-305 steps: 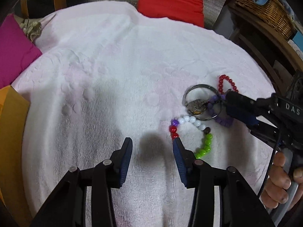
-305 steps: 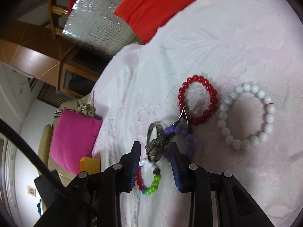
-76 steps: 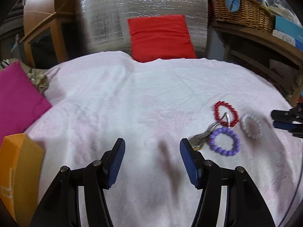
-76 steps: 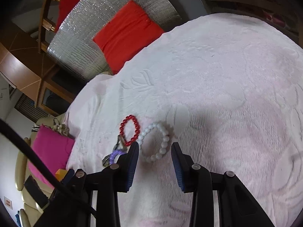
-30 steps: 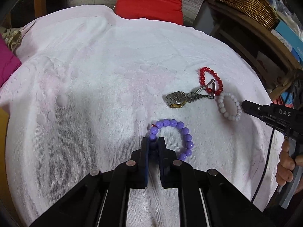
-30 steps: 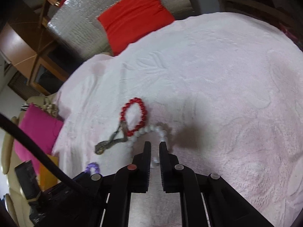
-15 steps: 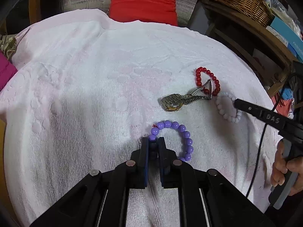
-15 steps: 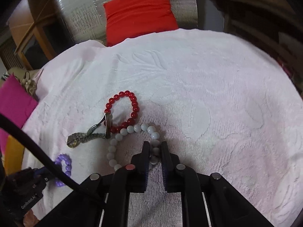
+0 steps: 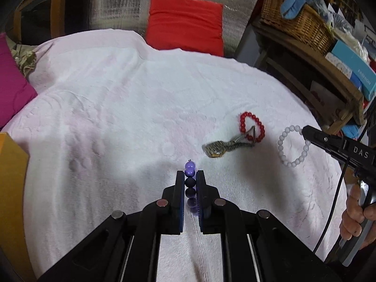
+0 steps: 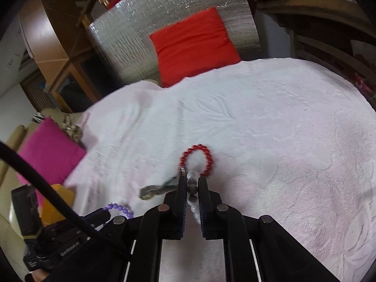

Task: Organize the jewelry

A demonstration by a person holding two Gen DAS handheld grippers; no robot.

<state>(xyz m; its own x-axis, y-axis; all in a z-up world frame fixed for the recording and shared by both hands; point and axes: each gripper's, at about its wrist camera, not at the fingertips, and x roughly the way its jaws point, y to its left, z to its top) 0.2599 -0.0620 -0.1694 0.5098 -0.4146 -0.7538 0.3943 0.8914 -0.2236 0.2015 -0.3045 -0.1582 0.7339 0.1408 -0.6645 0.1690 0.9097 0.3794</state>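
My left gripper [image 9: 190,175] is shut on the purple bead bracelet [image 9: 189,167], which hangs edge-on between its pads, lifted off the pink-white towel [image 9: 117,108]. In the left wrist view the white bead bracelet [image 9: 292,145] dangles from my right gripper at the right. My right gripper [image 10: 190,179] is shut on that white bracelet [image 10: 192,176], also raised. On the towel lie a red bead bracelet [image 9: 251,127] [image 10: 197,158] and a metal wristwatch [image 9: 218,149] [image 10: 155,189] whose clasp rests on the red beads. The purple bracelet [image 10: 119,208] shows at the lower left of the right wrist view.
A red cushion [image 9: 185,23] leans on a silver foil panel beyond the towel. A magenta cushion [image 9: 11,89] and an orange box [image 9: 11,188] sit at the left. A wooden shelf with a wicker basket [image 9: 296,25] and boxes stands at the right.
Both grippers have risen with their bracelets: the purple one left the towel and now hangs edge-on, and the white one was lifted clear. The red bracelet and watch stayed put.
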